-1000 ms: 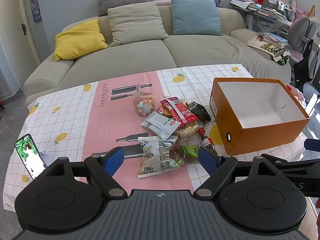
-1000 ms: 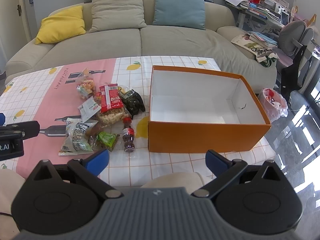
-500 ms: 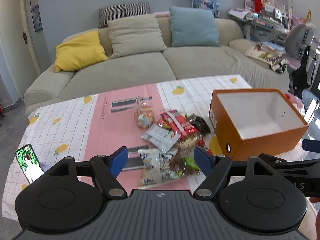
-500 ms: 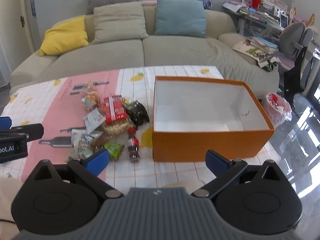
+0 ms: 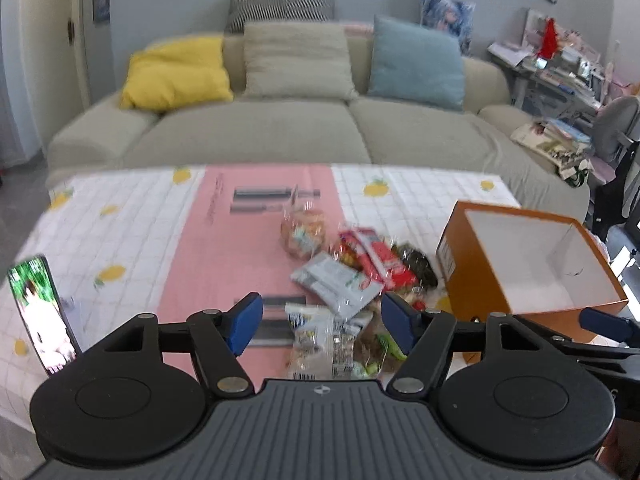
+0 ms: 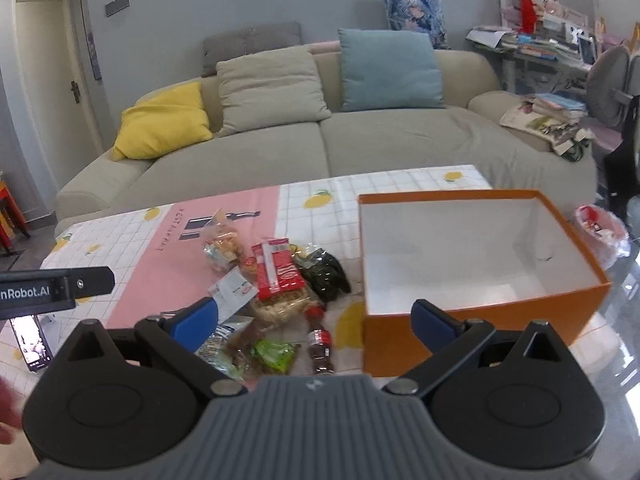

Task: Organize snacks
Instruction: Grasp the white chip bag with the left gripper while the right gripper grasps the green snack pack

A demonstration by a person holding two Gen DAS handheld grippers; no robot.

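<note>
Our left gripper (image 5: pixel 322 318) closing, nothing pinched, snack pile (image 5: pixel 344 292) ahead; right gripper (image 6: pixel 316 320) spread, orange box (image 6: pixel 472 336) rim just right.

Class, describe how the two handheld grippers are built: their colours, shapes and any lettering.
Both the left gripper and right gripper have a ribbed grey body, two round black discs, black linkage arms with silver pivots, and blue finger pads. White lettering ending "nRobot.AI" runs along the left gripper's side in the right wrist view.

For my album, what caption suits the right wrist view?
Open right gripper above snacks beside an empty orange box.
</note>
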